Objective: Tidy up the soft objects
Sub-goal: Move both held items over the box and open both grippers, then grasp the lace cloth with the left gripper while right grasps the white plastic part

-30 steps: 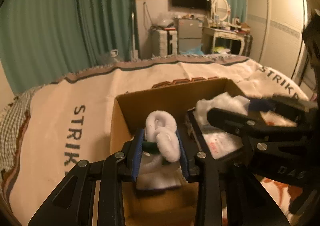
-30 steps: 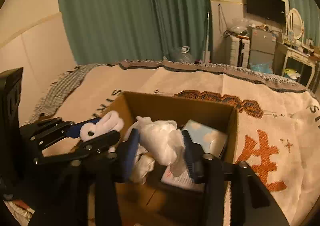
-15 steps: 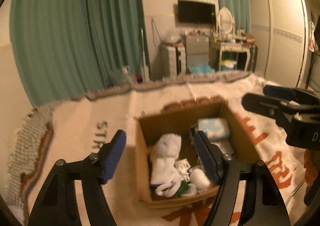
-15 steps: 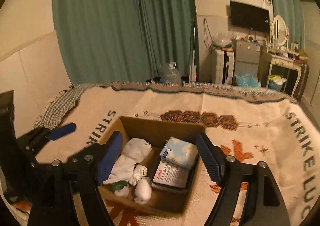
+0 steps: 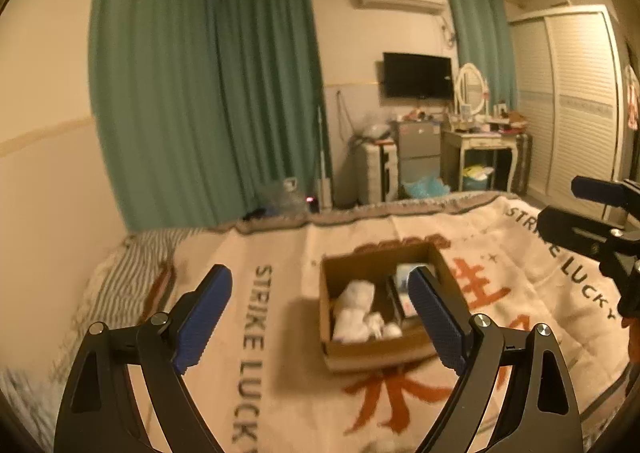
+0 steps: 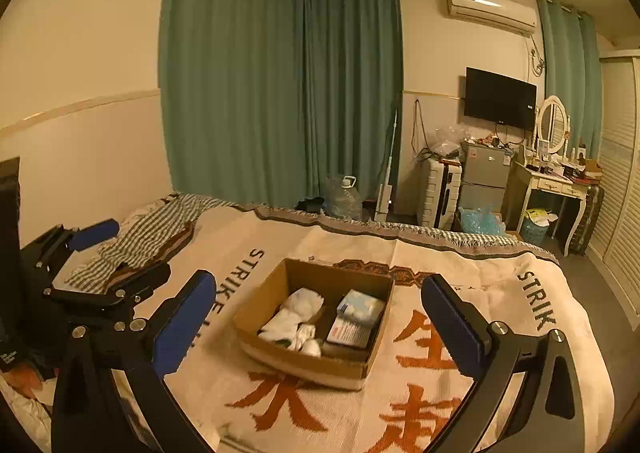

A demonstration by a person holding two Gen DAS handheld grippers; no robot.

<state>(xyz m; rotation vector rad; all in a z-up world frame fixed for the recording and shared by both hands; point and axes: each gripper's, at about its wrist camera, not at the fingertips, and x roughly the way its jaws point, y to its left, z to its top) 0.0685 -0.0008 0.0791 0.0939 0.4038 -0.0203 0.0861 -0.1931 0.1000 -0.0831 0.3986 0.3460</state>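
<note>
A brown cardboard box (image 6: 276, 357) sits on the bed blanket; it also shows in the left wrist view (image 5: 376, 353). Inside it lie white rolled socks and soft white items (image 6: 294, 317) on the left, and a light blue tissue pack (image 6: 360, 307) over a flat packet on the right. The white pile shows in the left wrist view (image 5: 354, 311) too. My left gripper (image 5: 320, 315) is open and empty, well above and behind the box. My right gripper (image 6: 320, 319) is open and empty, also raised away from the box.
The cream blanket (image 6: 500, 333) with orange characters and "STRIKE LUCKY" lettering covers the bed. A striped cloth (image 6: 152, 231) lies at the bed's far left. Green curtains, a small fridge (image 6: 484, 177), a dressing table (image 6: 552, 189) and a wardrobe stand beyond the bed.
Both grippers let go of their white soft items into the box, opened wide, and pulled back and up away from the box.
</note>
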